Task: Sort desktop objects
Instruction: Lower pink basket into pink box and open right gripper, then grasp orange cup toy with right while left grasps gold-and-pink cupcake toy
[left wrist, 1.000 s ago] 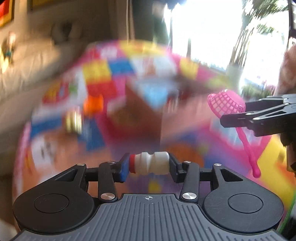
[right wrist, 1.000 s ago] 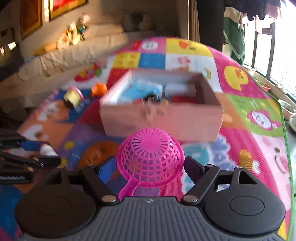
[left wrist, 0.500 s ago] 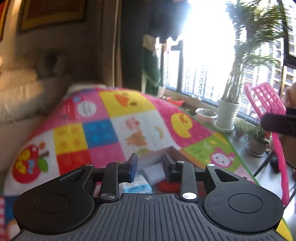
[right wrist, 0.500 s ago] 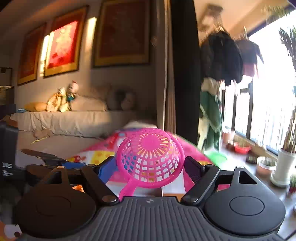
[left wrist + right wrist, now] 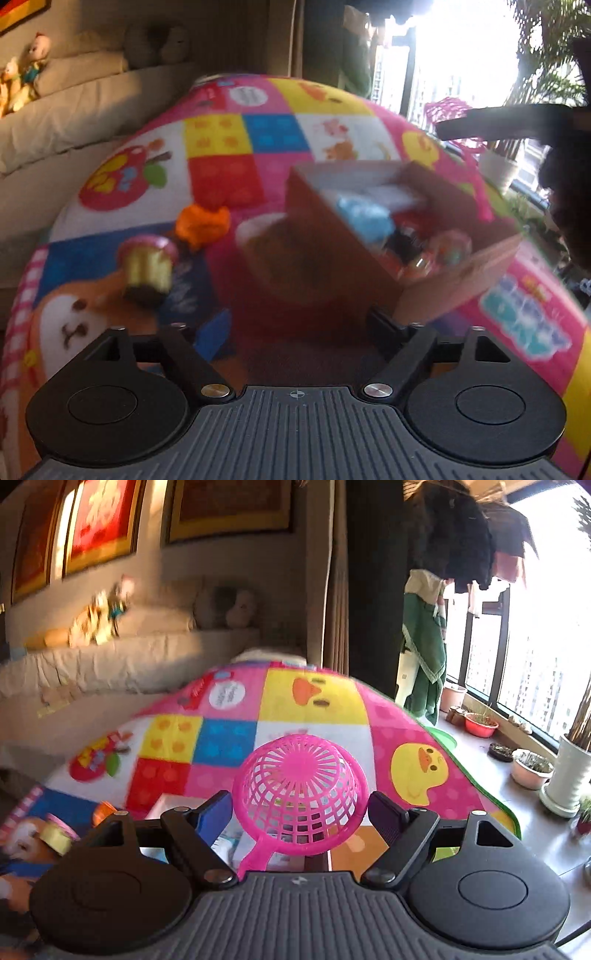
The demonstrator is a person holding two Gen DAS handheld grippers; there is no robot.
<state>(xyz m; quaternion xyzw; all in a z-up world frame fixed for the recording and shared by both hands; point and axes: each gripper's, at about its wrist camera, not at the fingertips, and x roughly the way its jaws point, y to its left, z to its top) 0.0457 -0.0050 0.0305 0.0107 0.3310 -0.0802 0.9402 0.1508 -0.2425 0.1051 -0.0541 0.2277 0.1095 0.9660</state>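
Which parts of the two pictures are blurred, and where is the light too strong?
Left wrist view: the box, the cupcake toy and the orange toy are motion-blurred; the window is overexposed. Right wrist view: the pink strainer is sharp, the sofa toys are smeared, and the window glares.

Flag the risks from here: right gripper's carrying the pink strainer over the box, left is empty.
1. The right gripper holds the pink strainer only by its rounded mesh bowl; it could slip or flex out.
2. The box already looks crowded with toys, so the strainer's handle may catch the rim.
3. The open left gripper sits close to the box wall and could bump it.
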